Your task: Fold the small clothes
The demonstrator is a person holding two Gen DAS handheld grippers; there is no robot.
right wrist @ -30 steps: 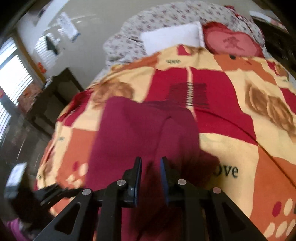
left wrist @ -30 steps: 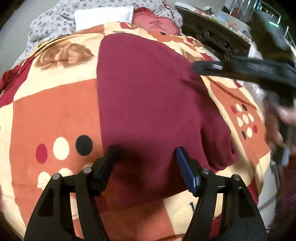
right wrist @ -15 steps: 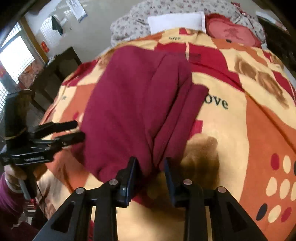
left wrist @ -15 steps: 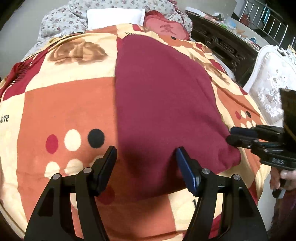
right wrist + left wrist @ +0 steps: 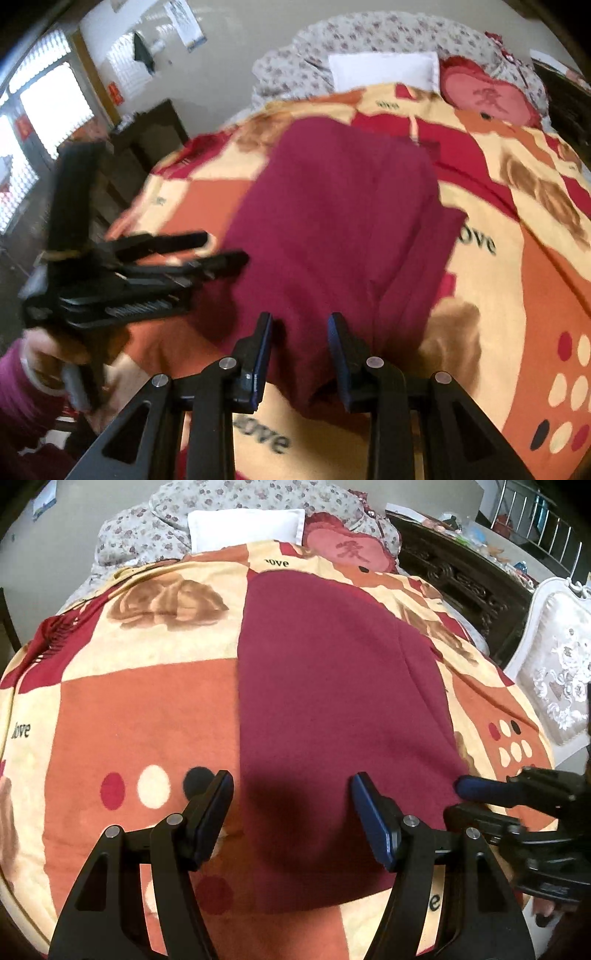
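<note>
The maroon garment (image 5: 325, 716) is spread flat on the patterned blanket (image 5: 144, 709), its near hem at six o'clock straddled by the wide-open, empty left gripper (image 5: 291, 805) — the right gripper (image 5: 300, 345), jaws just parted and gripping nothing, is poised over the corner fold, probably for the next fold.

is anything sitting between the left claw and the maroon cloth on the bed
Nothing visible does. The left claw hangs open directly over the near end of the dark maroon fleece garment, which lies flat on the orange and cream patchwork blanket. The right claw is at the garment's near corner, off to the side, not in the path.
</note>
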